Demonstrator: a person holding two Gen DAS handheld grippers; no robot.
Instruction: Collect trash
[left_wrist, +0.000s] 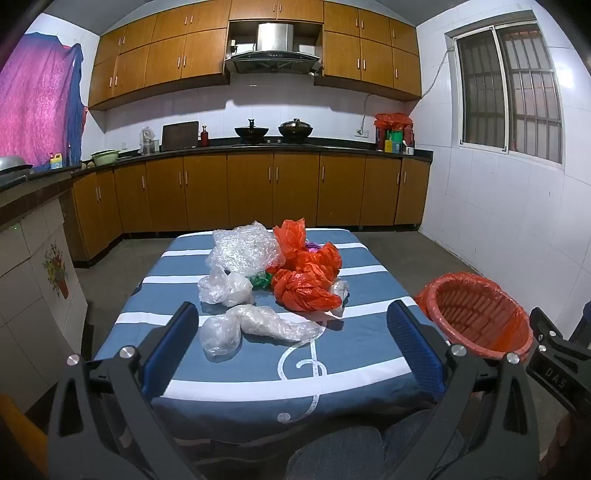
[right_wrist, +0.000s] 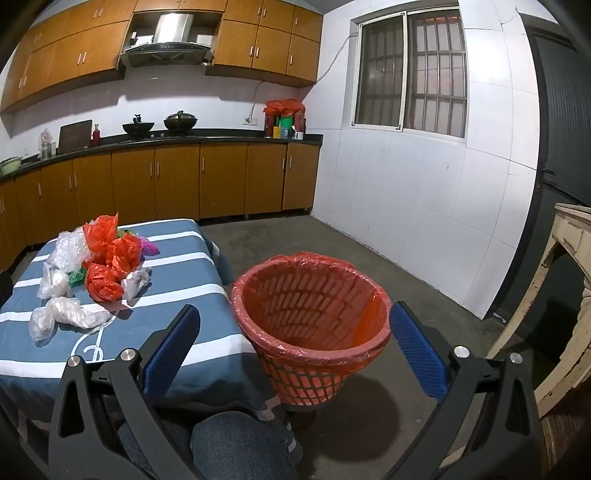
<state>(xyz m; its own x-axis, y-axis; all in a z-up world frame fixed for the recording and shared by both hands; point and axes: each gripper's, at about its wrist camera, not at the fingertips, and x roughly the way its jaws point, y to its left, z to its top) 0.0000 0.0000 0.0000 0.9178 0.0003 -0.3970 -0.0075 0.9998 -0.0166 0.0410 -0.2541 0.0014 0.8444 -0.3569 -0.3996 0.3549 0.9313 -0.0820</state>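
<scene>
A pile of plastic trash lies on the blue striped table (left_wrist: 354, 354): orange bags (left_wrist: 308, 273), bubble wrap (left_wrist: 243, 249), a small clear bag (left_wrist: 225, 288) and a long clear bag (left_wrist: 255, 326) nearest me. My left gripper (left_wrist: 293, 314) is open and empty, held above the table's near edge, with the long clear bag between its fingers in view. An orange basket (right_wrist: 314, 321) lined with an orange bag stands on the floor right of the table. My right gripper (right_wrist: 295, 317) is open and empty, held in front of the basket. The pile also shows in the right wrist view (right_wrist: 107, 266).
Brown kitchen cabinets (left_wrist: 273, 192) and a black counter with woks run along the far wall. A tiled counter (left_wrist: 33, 236) stands at the left. A pale wooden piece of furniture (right_wrist: 569, 295) stands at the right. My knees (right_wrist: 240, 443) are below the grippers.
</scene>
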